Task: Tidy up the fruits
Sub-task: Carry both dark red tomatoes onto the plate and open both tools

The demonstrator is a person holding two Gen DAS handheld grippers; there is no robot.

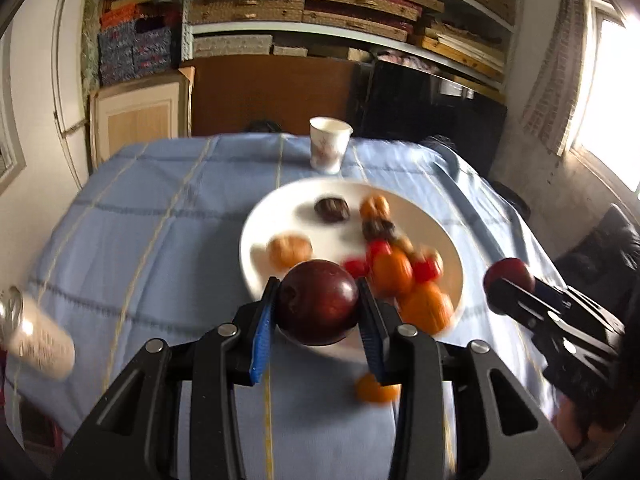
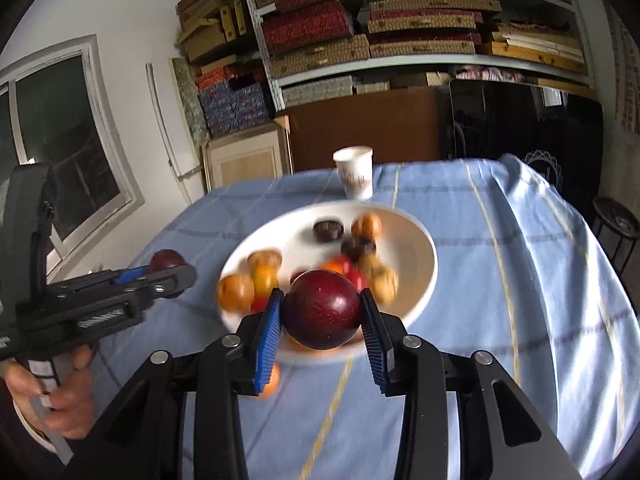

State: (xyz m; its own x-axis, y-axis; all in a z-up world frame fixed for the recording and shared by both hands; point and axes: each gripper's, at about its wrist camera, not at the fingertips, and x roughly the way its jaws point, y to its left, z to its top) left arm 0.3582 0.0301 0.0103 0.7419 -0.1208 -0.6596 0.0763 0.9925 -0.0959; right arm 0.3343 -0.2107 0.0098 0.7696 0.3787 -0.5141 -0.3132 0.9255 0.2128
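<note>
Gripping a dark plum, the left claw hangs at the plate's near rim; the right claw, clamped on another plum, does likewise, fruit-filled plate straight ahead of both, about equally near

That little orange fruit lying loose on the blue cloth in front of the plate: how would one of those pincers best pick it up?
Judging by its round shape, grip the orange fruit across its widest middle, coming straight down from above. It lies alone on the tablecloth, clear of the white plate, so both fingers could drop either side. Both grippers are already full, each holding a dark red plum.
</note>
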